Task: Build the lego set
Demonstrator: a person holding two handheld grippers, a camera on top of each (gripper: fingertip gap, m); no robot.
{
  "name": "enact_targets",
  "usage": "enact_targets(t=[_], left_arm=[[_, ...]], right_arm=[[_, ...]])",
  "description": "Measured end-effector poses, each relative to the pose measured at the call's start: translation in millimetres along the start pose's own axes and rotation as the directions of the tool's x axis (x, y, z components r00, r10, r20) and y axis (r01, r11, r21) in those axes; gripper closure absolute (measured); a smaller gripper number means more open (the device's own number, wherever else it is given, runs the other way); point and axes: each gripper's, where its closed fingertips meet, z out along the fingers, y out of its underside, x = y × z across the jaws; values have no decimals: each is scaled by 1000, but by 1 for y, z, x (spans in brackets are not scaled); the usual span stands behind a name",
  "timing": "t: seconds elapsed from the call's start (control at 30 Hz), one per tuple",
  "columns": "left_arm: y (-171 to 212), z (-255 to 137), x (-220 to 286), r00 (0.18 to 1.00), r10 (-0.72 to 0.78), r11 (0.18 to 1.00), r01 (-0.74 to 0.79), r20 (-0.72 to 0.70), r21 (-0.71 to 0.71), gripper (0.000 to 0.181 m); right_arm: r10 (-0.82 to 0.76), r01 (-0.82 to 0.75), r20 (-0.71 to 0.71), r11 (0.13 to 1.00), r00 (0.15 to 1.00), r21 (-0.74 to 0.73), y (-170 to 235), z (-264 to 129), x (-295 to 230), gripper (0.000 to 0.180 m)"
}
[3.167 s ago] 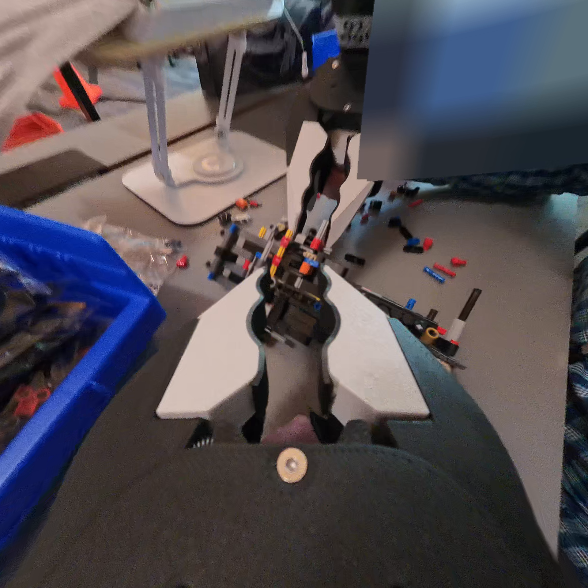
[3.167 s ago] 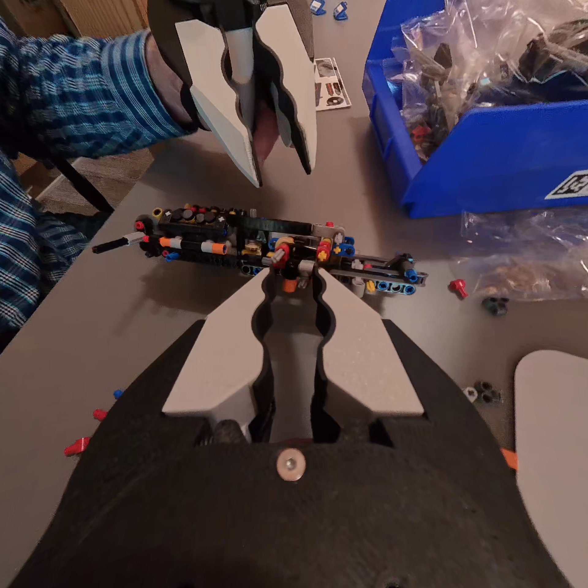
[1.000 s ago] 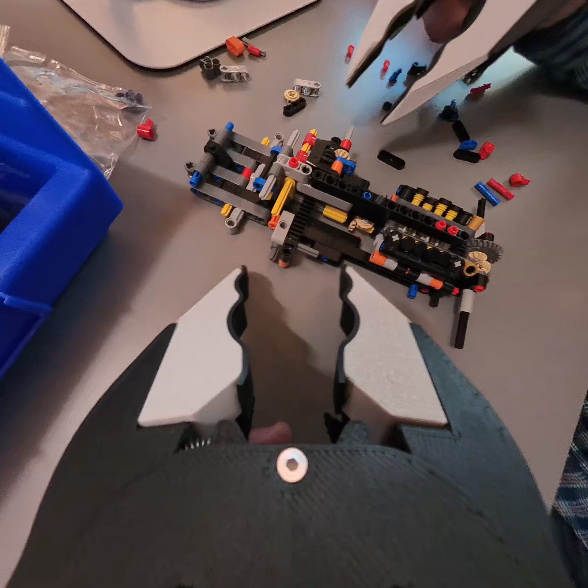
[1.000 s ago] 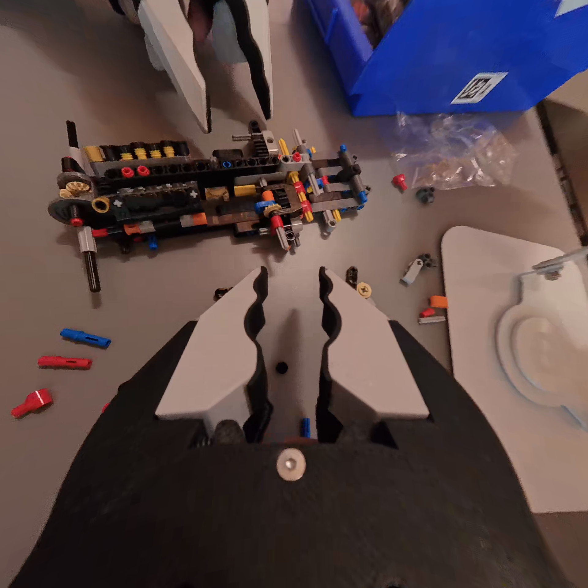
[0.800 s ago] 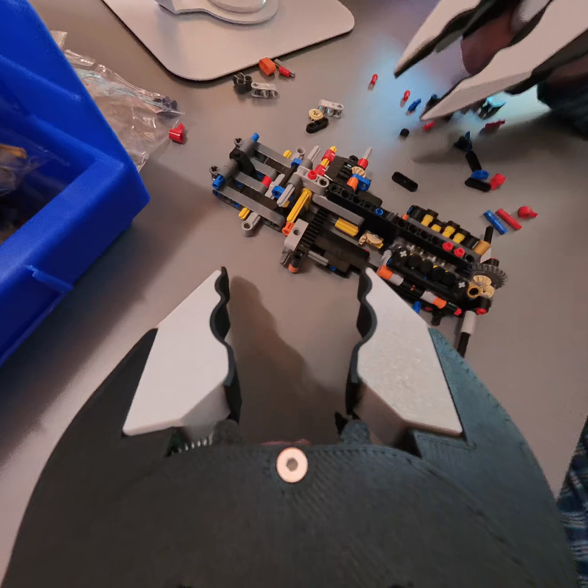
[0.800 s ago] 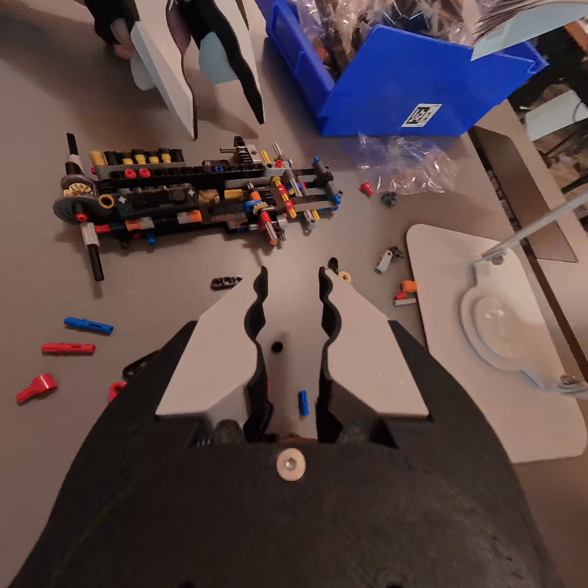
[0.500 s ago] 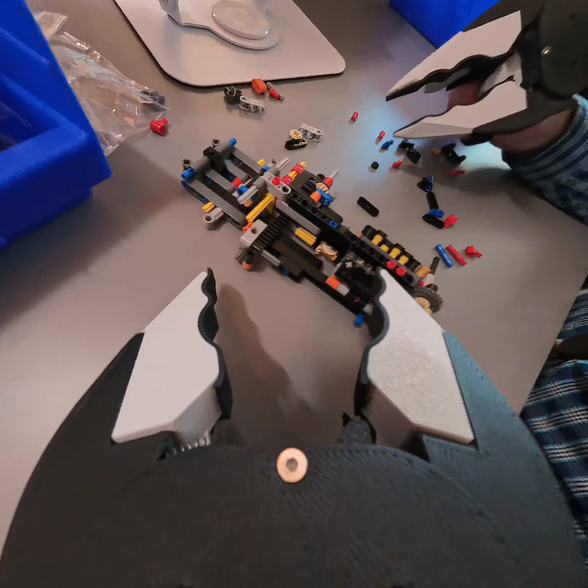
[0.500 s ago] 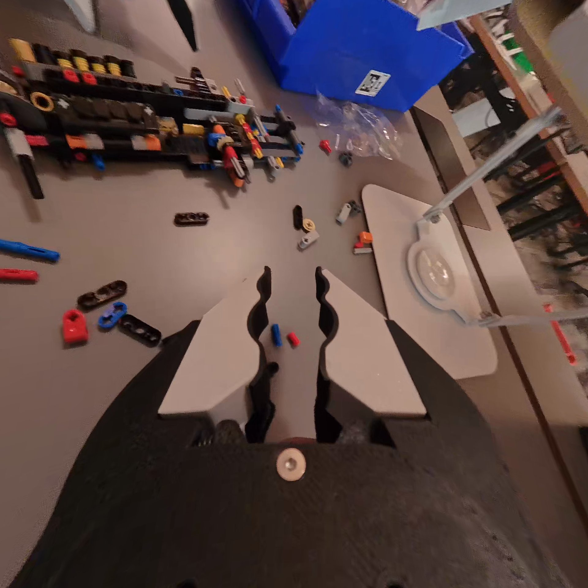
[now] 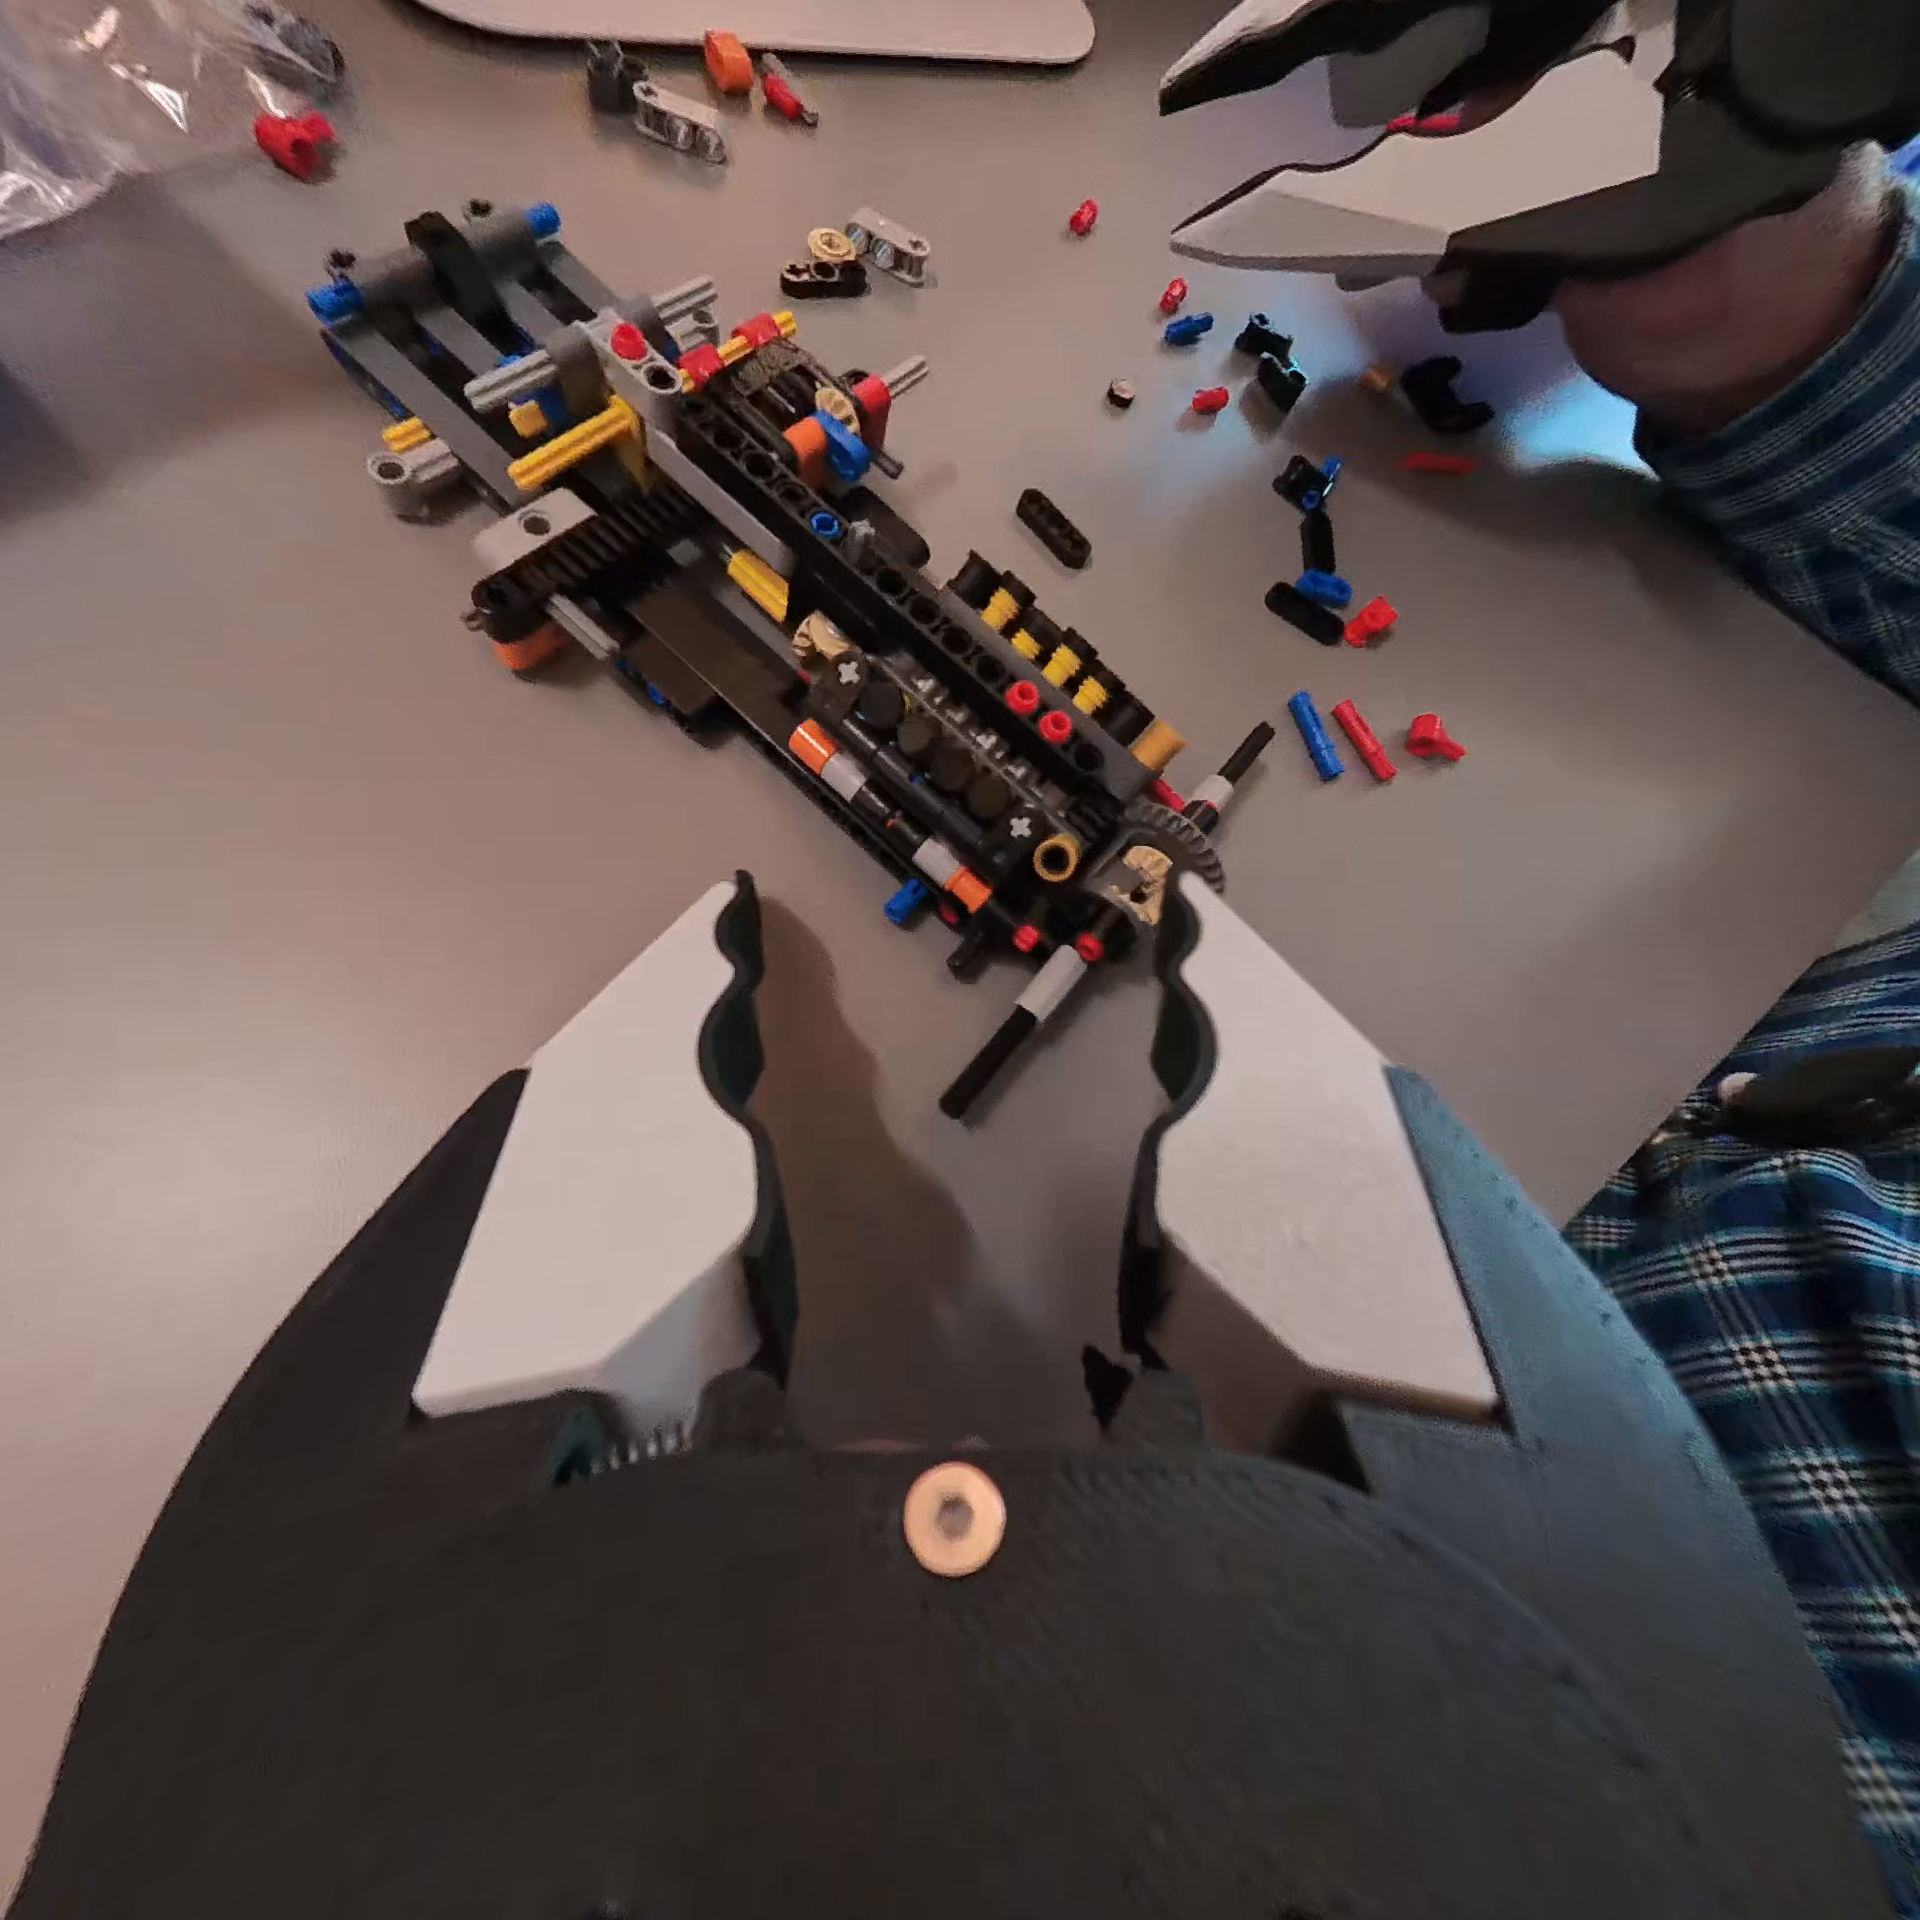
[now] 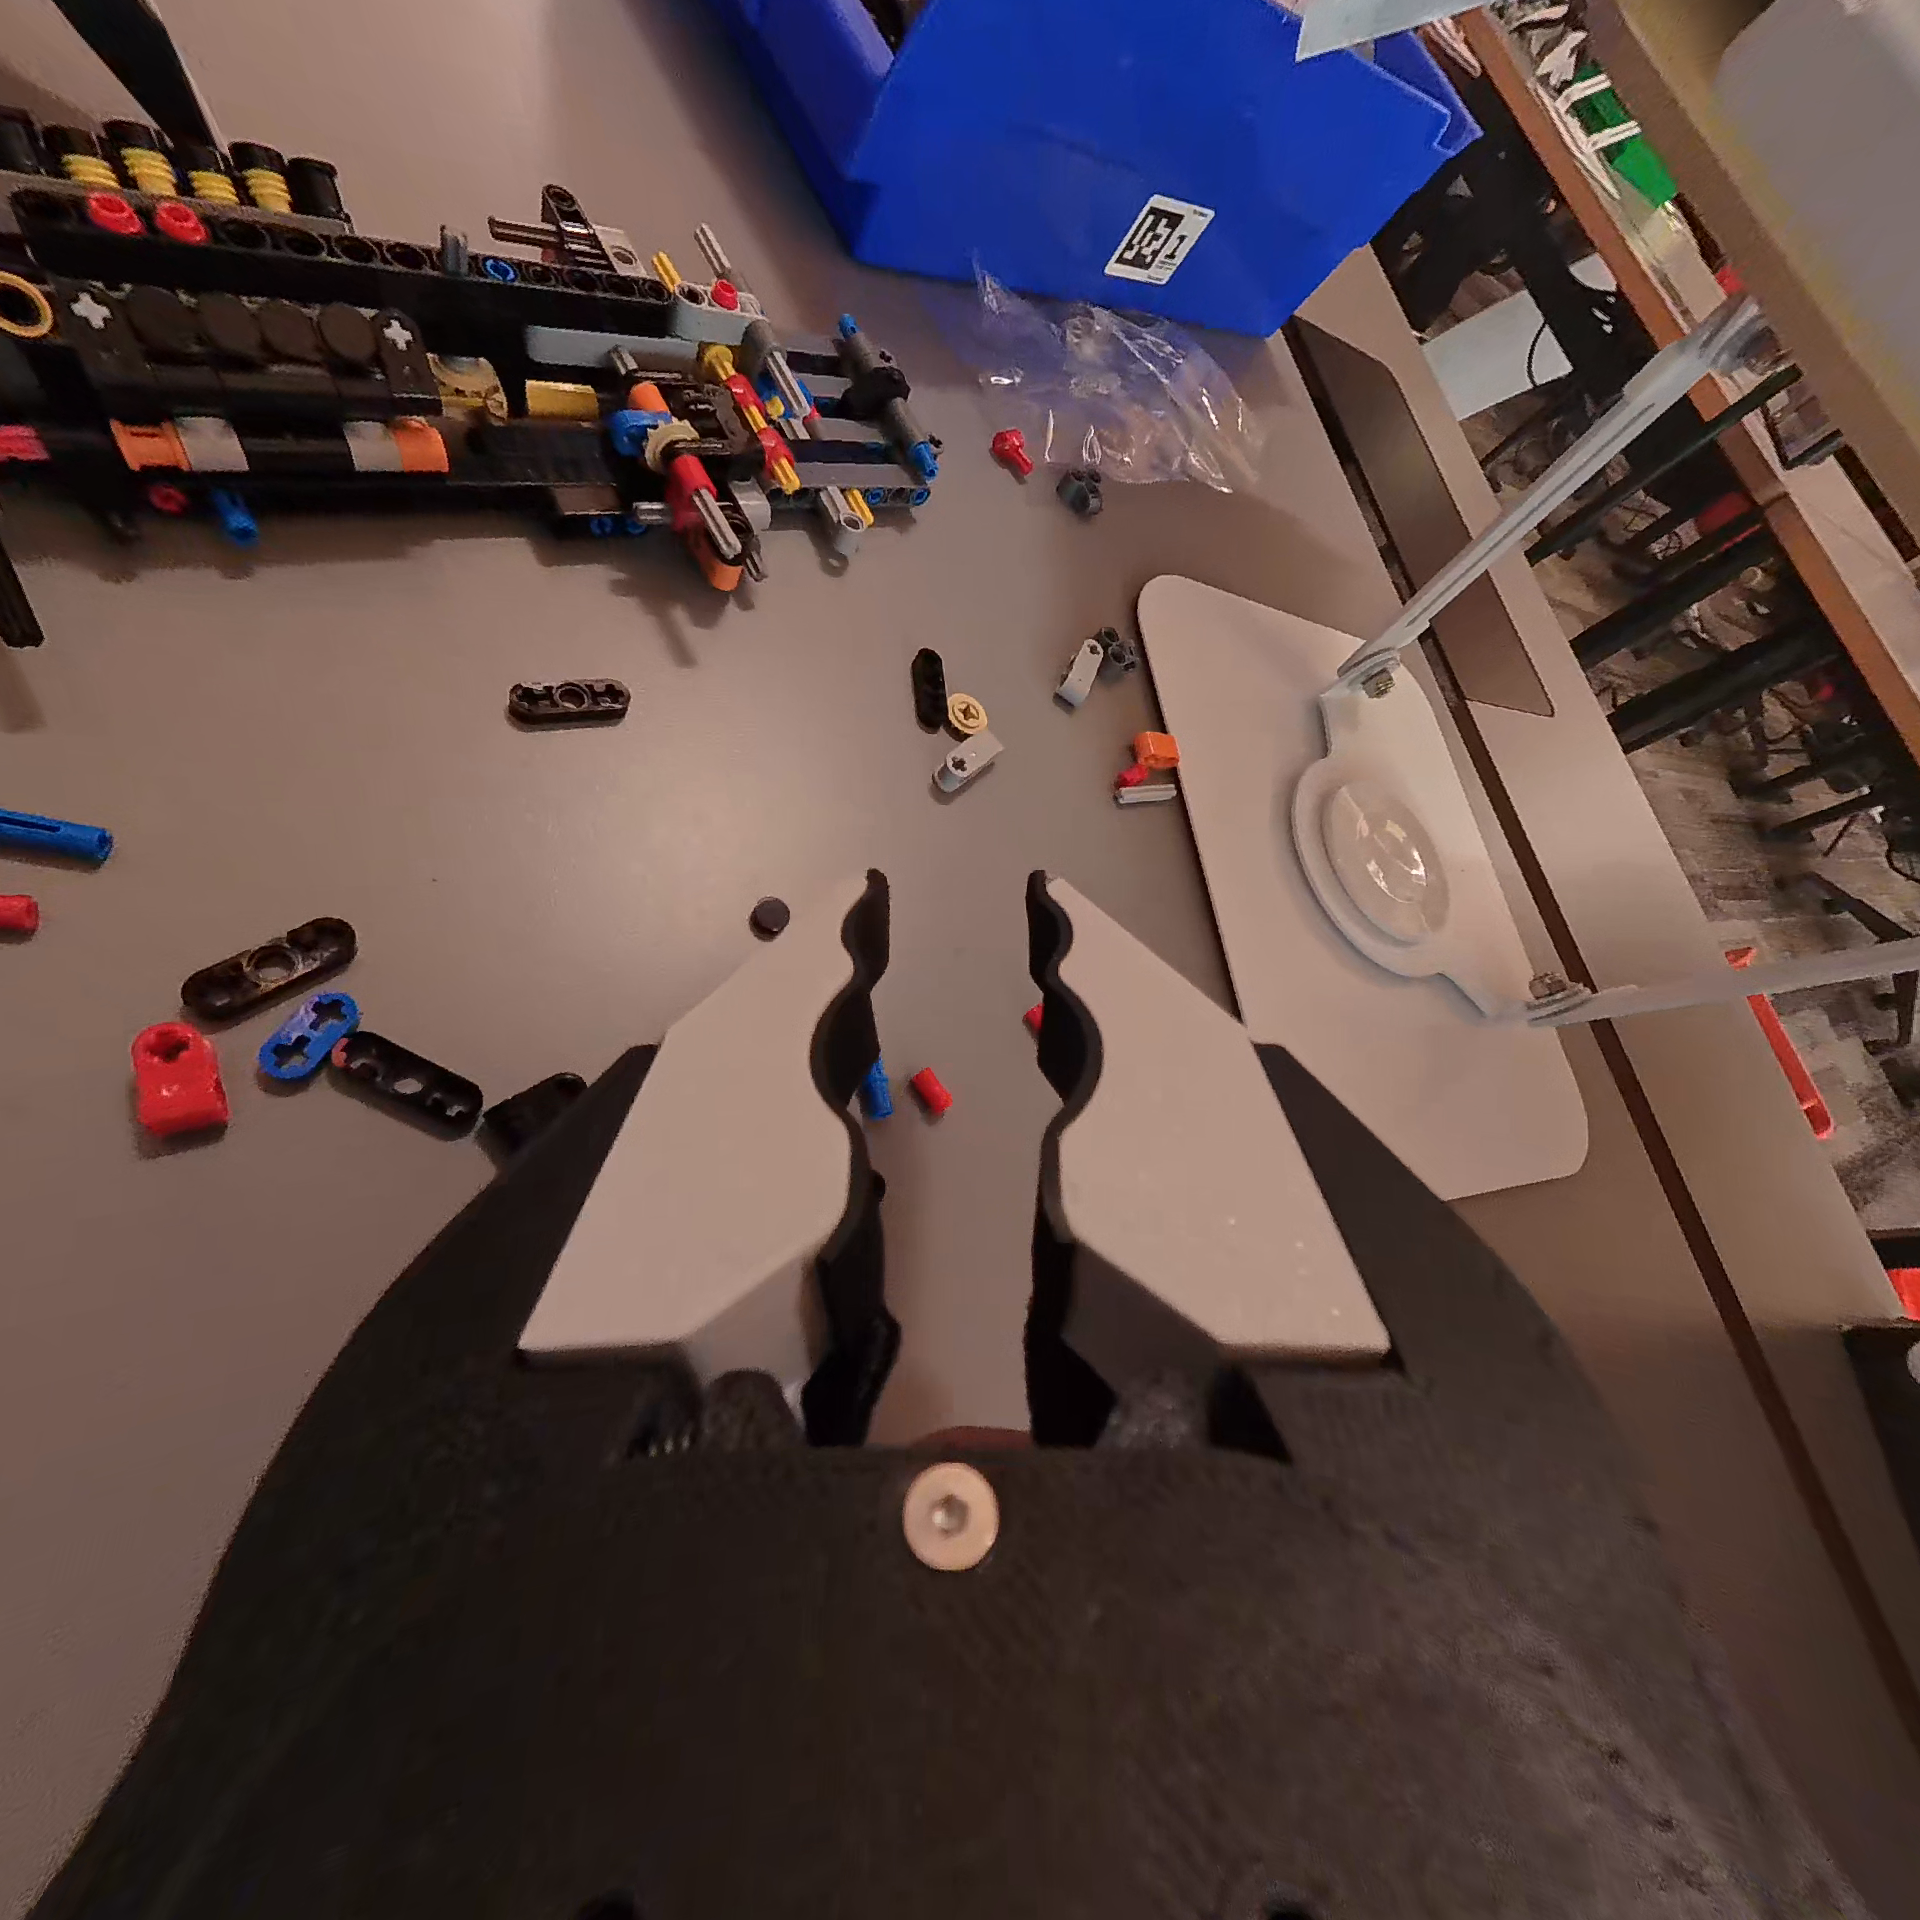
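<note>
A long black, grey and multicoloured lego chassis (image 9: 769,582) lies diagonally on the grey table (image 9: 208,935); it also shows in the right wrist view (image 10: 416,405) at top left. My left gripper (image 9: 956,894) is open and empty, its tips at the chassis's near end by a black axle (image 9: 1023,1023). My right gripper (image 10: 956,883) is open and empty above loose parts, with a small blue pin (image 10: 876,1091) and a small red pin (image 10: 930,1091) between its fingers. It also shows in the left wrist view (image 9: 1195,171) at top right.
Loose pins and short beams (image 9: 1320,592) lie right of the chassis, more (image 10: 301,1029) left of my right gripper. A blue bin (image 10: 1091,135) and a clear bag (image 10: 1112,384) stand beyond. A white stand base (image 10: 1351,935) lies right. A plaid sleeve (image 9: 1818,488) is at right. One gripper's finger ends stand about 20 cm off the other's.
Both grippers let go of the chassis and pulled back. My left gripper opened wide and swung to the chassis's end. My right gripper moved right, over the loose parts.
</note>
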Motion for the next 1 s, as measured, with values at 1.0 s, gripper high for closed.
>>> enact_targets(t=[1.0], left_arm=[[-7,-13,-22,1000,14,999,-14,-4,42,112]], right_arm=[[19,-19,21,999,1000,-33,11,5,-2,155]])
